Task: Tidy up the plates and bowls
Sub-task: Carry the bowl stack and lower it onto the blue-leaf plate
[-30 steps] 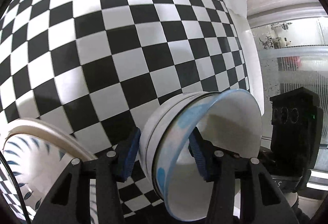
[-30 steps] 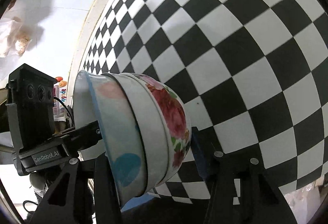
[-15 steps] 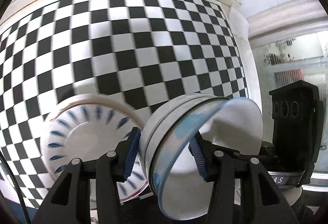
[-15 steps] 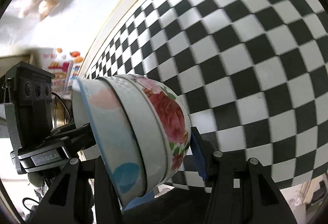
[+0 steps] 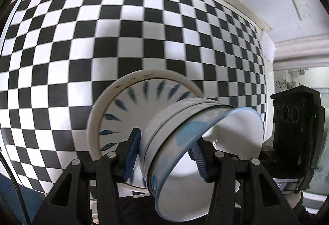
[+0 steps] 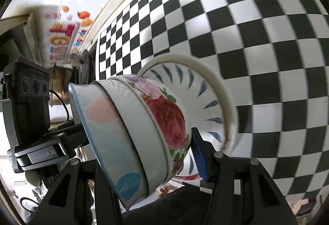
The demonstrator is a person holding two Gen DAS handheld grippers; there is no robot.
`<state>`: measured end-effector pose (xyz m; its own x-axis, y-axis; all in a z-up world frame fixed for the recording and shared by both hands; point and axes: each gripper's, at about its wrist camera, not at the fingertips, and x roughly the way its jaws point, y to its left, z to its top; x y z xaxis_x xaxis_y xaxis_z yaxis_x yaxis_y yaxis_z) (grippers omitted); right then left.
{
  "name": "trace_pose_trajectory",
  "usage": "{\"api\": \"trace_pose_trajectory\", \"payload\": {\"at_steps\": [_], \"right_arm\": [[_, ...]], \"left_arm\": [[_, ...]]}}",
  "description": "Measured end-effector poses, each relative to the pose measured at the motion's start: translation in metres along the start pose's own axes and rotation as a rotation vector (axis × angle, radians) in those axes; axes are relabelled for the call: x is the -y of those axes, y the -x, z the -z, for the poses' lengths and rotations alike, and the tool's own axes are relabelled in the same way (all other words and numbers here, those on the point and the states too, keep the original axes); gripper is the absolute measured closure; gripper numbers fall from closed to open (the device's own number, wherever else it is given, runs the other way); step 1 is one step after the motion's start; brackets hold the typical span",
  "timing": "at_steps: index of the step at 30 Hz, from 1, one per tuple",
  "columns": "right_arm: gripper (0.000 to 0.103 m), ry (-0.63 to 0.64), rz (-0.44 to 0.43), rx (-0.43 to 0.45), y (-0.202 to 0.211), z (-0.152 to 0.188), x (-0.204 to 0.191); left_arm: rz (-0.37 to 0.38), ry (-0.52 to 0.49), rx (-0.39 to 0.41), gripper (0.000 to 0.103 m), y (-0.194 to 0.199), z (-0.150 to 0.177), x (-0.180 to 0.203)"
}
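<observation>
Above checkered table [image 5: 61, 44], both grippers pinched same bowl stack [image 6: 139, 134] by rim, tipped sideways: left gripper [image 5: 164, 155], right gripper [image 6: 144, 163]. Plate [image 5: 131, 105] lay just behind. Top bowl could slide out. Stack might bump plate if lowered crooked.

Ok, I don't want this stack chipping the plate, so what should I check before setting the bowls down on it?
1. Left gripper shut on the bowls: ok, one pad outside the wall, one inside.
2. Right gripper hold: ok at the pad on the floral bowl; its other finger is hidden.
3. Bowls nested: ok, three sit one inside another.
4. Plate flat on the table: cannot tell, blurred.
5. Plate bare: ok where it shows; part is behind the bowls.
</observation>
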<state>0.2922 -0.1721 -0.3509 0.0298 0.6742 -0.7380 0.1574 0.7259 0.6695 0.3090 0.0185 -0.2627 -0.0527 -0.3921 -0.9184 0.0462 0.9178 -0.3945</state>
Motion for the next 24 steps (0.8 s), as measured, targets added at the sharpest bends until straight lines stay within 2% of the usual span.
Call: {"api": "trace_pose_trajectory", "payload": {"at_steps": [10,24], "right_arm": [[0.05,0.014,0.016,-0.061,-0.04,-0.006,-0.008],[0.05,0.013,0.035,-0.08,-0.046,-0.004,-0.002]], "left_arm": [[-0.004,0.046,-0.023,0.058,-0.012,0.004,-0.025],[-0.001,0.067,-0.04,0.058,-0.022,0.006,-0.03]]}}
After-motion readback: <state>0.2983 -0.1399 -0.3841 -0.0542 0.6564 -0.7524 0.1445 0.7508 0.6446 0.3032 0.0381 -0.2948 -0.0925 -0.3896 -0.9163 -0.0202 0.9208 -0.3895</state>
